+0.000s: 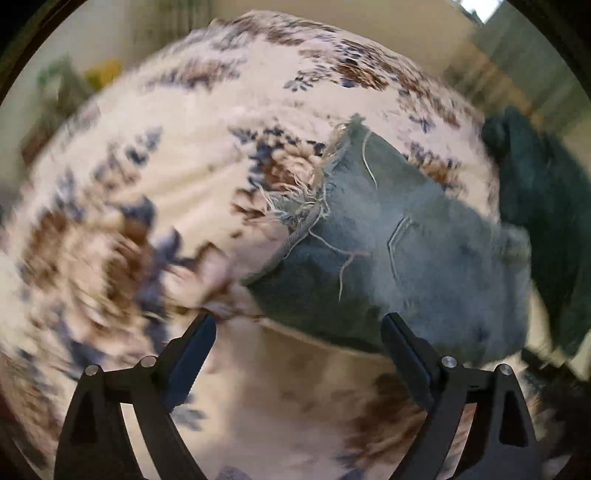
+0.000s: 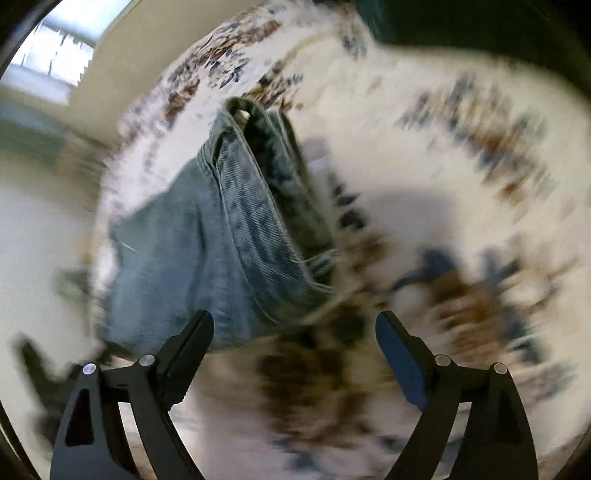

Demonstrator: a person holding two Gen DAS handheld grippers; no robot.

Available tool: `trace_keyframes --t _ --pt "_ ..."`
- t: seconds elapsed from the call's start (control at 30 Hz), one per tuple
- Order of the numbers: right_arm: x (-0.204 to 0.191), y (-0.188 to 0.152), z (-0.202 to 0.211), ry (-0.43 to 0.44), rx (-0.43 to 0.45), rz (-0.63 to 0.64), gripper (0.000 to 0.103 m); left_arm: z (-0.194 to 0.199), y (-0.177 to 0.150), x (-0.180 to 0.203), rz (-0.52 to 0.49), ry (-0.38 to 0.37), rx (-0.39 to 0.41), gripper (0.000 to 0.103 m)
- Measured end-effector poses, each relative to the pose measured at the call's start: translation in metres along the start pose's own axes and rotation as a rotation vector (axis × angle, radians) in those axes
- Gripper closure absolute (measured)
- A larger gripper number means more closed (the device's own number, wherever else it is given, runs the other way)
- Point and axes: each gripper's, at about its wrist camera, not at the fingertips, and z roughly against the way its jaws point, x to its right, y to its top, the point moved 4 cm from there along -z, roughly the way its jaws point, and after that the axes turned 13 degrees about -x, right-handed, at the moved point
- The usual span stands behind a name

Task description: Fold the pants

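Note:
Blue denim pants (image 1: 399, 243) lie folded on a cream bedspread with brown and blue flowers (image 1: 155, 155). The left wrist view shows their frayed leg hem (image 1: 314, 206) and a back pocket. My left gripper (image 1: 299, 325) is open and empty, just short of the near edge of the pants. The right wrist view shows the waistband end of the pants (image 2: 236, 221), gaping open at the top. My right gripper (image 2: 295, 325) is open and empty, with its left finger by the near edge of the denim. Both views are blurred.
A dark green cloth (image 1: 539, 199) lies on the bed to the right of the pants; it also shows at the top of the right wrist view (image 2: 461, 22). A window (image 2: 55, 55) and wall lie beyond the bed.

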Motion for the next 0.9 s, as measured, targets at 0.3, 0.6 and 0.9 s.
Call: trace_keyframes --t 0.3,0.6,0.9 --pt "-0.047 -0.046 0.135 -0.266 0.177 0.140 0.010 0.096 -0.033 0.034 -0.186 0.165 0.098 0.011" --pt "-0.063 -0.144 0.287 -0.245 0.284 0.189 0.010 0.224 -0.098 0.061 -0.236 0.178 0.224 0.011" --pt "-0.054 -0.253 0.424 -0.185 0.382 0.225 0.010 0.338 -0.191 0.063 -0.232 0.170 0.320 0.011"
